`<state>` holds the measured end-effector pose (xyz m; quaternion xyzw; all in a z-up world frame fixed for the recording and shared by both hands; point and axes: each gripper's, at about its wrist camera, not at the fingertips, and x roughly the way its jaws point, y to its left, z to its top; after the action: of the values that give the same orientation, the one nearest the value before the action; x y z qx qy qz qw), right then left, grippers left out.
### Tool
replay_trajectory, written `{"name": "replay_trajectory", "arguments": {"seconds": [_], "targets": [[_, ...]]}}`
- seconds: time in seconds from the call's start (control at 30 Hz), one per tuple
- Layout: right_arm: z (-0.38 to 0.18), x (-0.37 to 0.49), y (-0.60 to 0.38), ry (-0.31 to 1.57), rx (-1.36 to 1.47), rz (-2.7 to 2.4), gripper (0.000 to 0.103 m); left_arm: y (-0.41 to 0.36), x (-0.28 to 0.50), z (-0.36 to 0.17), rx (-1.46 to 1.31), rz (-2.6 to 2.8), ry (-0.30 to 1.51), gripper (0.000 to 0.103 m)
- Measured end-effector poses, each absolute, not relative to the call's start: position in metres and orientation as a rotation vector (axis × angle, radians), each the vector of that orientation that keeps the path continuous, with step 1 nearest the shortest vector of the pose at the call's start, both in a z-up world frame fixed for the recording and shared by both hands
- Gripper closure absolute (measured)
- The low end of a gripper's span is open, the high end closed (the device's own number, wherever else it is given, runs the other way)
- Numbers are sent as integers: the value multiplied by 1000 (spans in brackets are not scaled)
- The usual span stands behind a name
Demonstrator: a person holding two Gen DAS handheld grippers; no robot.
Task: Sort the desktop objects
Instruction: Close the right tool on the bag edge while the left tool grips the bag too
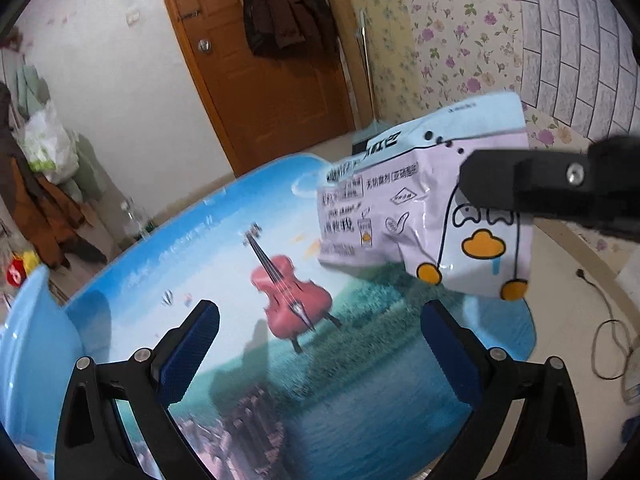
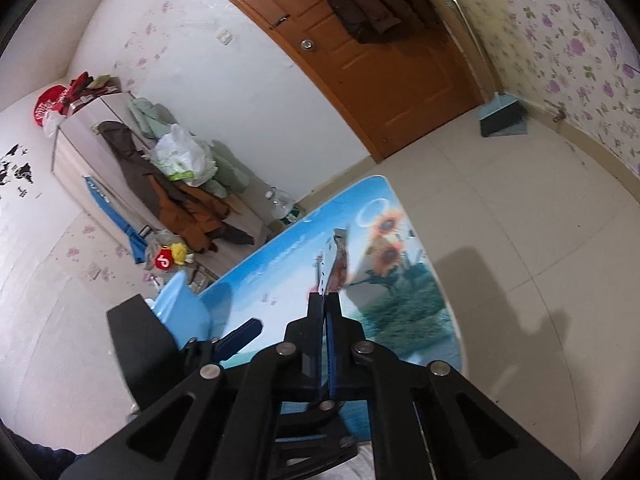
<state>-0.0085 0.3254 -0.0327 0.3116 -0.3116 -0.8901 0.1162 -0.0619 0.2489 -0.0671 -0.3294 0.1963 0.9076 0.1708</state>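
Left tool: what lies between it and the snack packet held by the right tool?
Only bare tabletop with its printed violin, in the left wrist view, between left tool and packet.

A: Snack packet [image 1: 424, 216]: thin plastic film, glossy, creased, printed. Table top [image 1: 224, 264]: smooth, glossy printed surface.

B: Left gripper [image 1: 320, 352]: matt black plastic, blue ribbed pads [image 1: 188, 356], bright metal pins. Door [image 1: 256, 92]: varnished wood, semi-gloss. Floor [image 2: 520, 208]: smooth pale tiles.
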Motion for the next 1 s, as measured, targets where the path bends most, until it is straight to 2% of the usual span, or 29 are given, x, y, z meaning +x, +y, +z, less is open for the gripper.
{"name": "replay_trajectory", "arguments": {"seconds": [0.1,0.17,0.2,0.27,0.37,0.43,0.57,0.7,0.73,0.77,0.8,0.83,1.0], "targets": [[-22,-5,319,-898,894,-2604,101,251,-59,-68,-883,2584,604,8],[-18,-4,318,-899,888,-2603,101,250,-60,-68,-885,2581,587,22],[-15,-4,316,-900,885,-2598,101,249,-61,-68,-887,2580,580,25],[-12,-3,316,-890,883,-2597,101,247,-62,-67,-890,2579,568,40],[-10,-1,315,-883,885,-2583,101,245,-63,-66,-875,2590,563,56],[-7,0,313,-881,884,-2572,101,243,-65,-63,-855,2602,552,59],[0,3,307,-863,873,-2571,101,236,-66,-59,-812,2635,552,49],[8,5,303,-848,864,-2567,101,230,-67,-56,-787,2651,542,50],[10,6,302,-849,862,-2565,101,230,-66,-55,-781,2650,534,54],[11,6,301,-849,860,-2562,101,228,-65,-54,-771,2649,526,65],[12,6,300,-851,859,-2559,101,227,-64,-53,-763,2647,519,71],[13,7,299,-856,858,-2551,101,227,-63,-53,-763,2645,514,83],[19,8,293,-844,848,-2545,101,223,-59,-49,-743,2652,491,87]]}}
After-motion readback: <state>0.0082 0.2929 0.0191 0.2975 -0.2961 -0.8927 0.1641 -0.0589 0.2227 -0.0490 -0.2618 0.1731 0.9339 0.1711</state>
